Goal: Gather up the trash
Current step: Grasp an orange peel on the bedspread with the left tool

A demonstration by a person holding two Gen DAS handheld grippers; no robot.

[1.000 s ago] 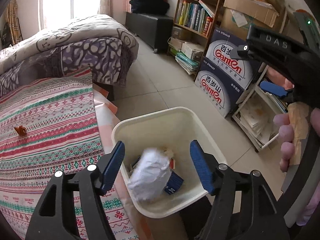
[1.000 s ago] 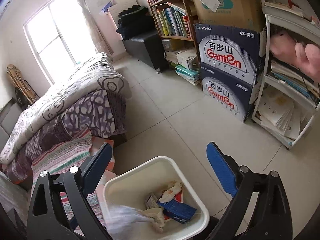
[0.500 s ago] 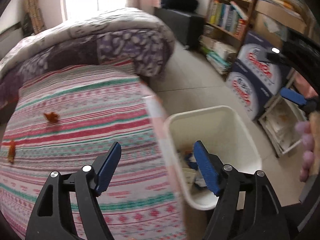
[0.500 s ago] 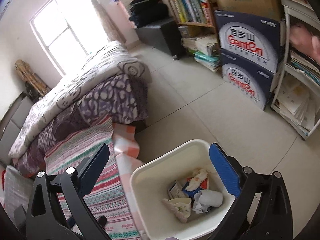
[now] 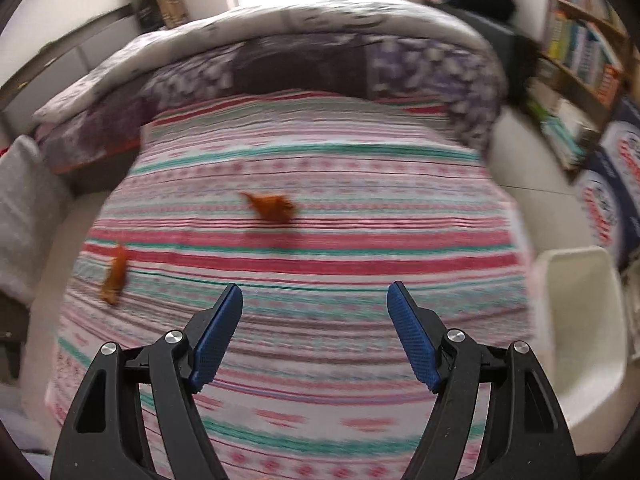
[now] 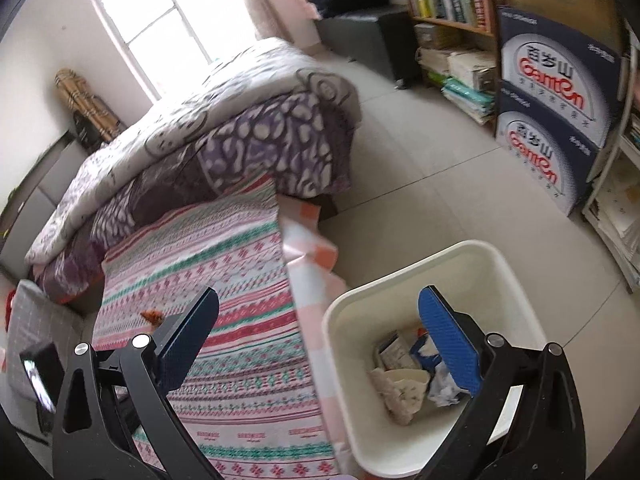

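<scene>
Swinging off the white plastic bin (image 5: 576, 344), the left gripper (image 5: 314, 332) now faces the striped bedspread (image 5: 320, 264), jaws just widened and empty; two orange scraps (image 5: 272, 207) remain mid-bed. The right gripper (image 6: 320, 344), jaws apart, hovers at the bin's rim.

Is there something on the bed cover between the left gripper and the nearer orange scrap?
Nothing visible. The left gripper is open and empty, and only bare striped cover lies between it and the orange scrap. The picture is blurred, though.
</scene>
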